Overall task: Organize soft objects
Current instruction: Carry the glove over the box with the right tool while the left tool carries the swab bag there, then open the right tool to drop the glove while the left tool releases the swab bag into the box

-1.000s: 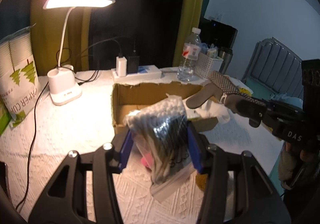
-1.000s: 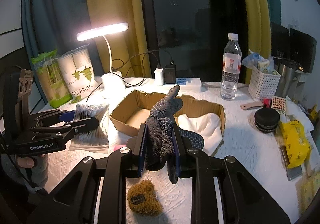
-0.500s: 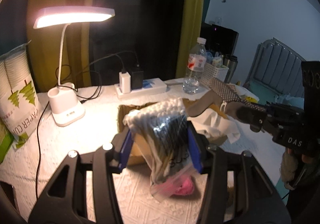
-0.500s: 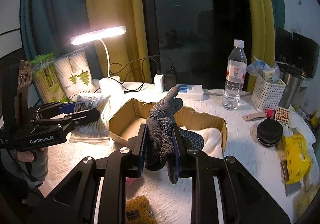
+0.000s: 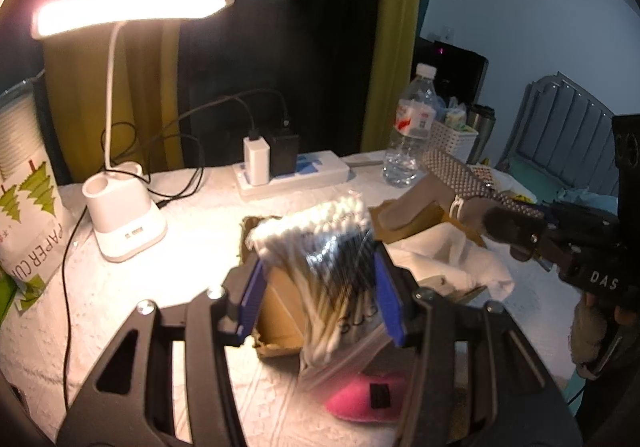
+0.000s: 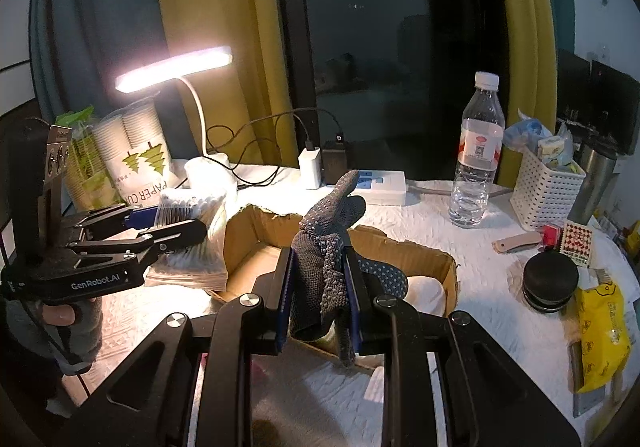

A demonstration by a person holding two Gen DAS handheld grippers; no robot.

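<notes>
- The left gripper (image 5: pixel 320 287) is clamped on a clear bag of cotton swabs (image 5: pixel 332 259), held above the near left corner of the cardboard box (image 6: pixel 400 247); the bag's lower end hangs loose and blurred.
- The right gripper (image 6: pixel 320 299) is closed on a grey dotted glove (image 6: pixel 328 247), held over the box's near wall, fingers pointing up.
- A white cloth (image 5: pixel 452 259) lies inside the box, partly hidden by the glove and gripper in the right wrist view.
- A pink soft thing (image 5: pixel 368 395) lies on the white table cover (image 5: pixel 140 279) near the box, half covered by the bag and the gripper frame.
- A dark shape at the bottom edge of the right wrist view is too cut off to identify.
- The lit desk lamp (image 5: pixel 128 3) washes out the far left table.
</notes>
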